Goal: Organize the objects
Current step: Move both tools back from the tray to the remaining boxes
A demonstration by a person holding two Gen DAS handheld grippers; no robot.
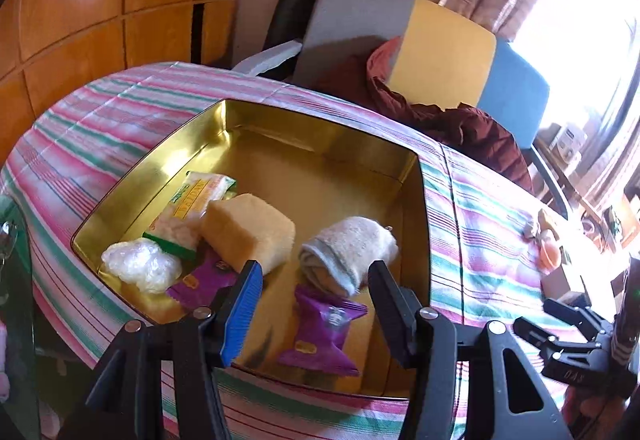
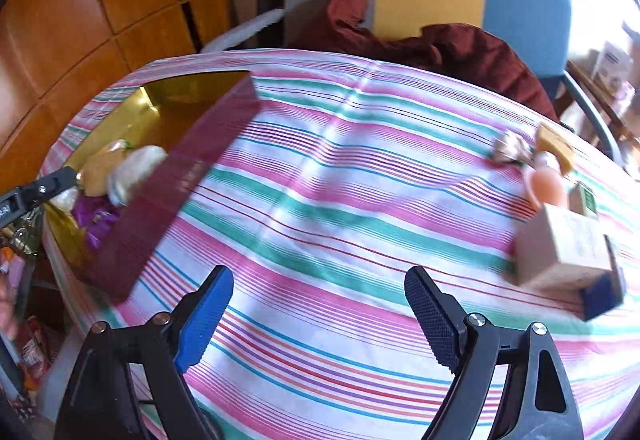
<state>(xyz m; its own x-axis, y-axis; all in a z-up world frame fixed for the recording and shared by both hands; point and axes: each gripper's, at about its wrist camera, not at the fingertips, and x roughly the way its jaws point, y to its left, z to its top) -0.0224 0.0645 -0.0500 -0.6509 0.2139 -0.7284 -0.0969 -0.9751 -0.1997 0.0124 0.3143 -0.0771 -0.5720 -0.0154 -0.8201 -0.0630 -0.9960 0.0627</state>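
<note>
Gold-lined tin (image 1: pixel 320 112), maroon outside, sits on the left part of the striped cloth (image 2: pixel 340 168) and already holds the sorted stuff: yellow sponge (image 1: pixel 248 230), rolled towel (image 1: pixel 348 248), two purple packets (image 1: pixel 320 332), a green-yellow snack pack (image 1: pixel 192 216), a white crinkled bag (image 1: pixel 140 264). Far half of the tin is bare.

Left gripper (image 1: pixel 316 300) hangs over the tin's near edge, jaws part open, nothing between them; the purple packet below looks like it lies on the tin floor, not gripped.

Right gripper (image 2: pixel 320 316) is over bare cloth right of the tin, jaws wide apart, empty. Right-wrist view is motion-blurred.

Still loose at the right end of the table: a tan box (image 2: pixel 568 252) with a dark end, nearest to the right gripper; beyond it a small green-labelled box (image 2: pixel 584 200), a peach-coloured round item (image 2: pixel 548 184), a yellow block (image 2: pixel 556 148) and a small brownish thing (image 2: pixel 512 150), too blurred to name.

Step, as I read it: between drops, right gripper heading for the next loose item. Roughly half done.

Next move likely needs: carry on right to the tan box, line the jaws across its narrower sides, close, lift, bring it to the tin's bare far half. The box looks wide, so the jaws may barely span it; the neighbours sit close and could get knocked.
</note>
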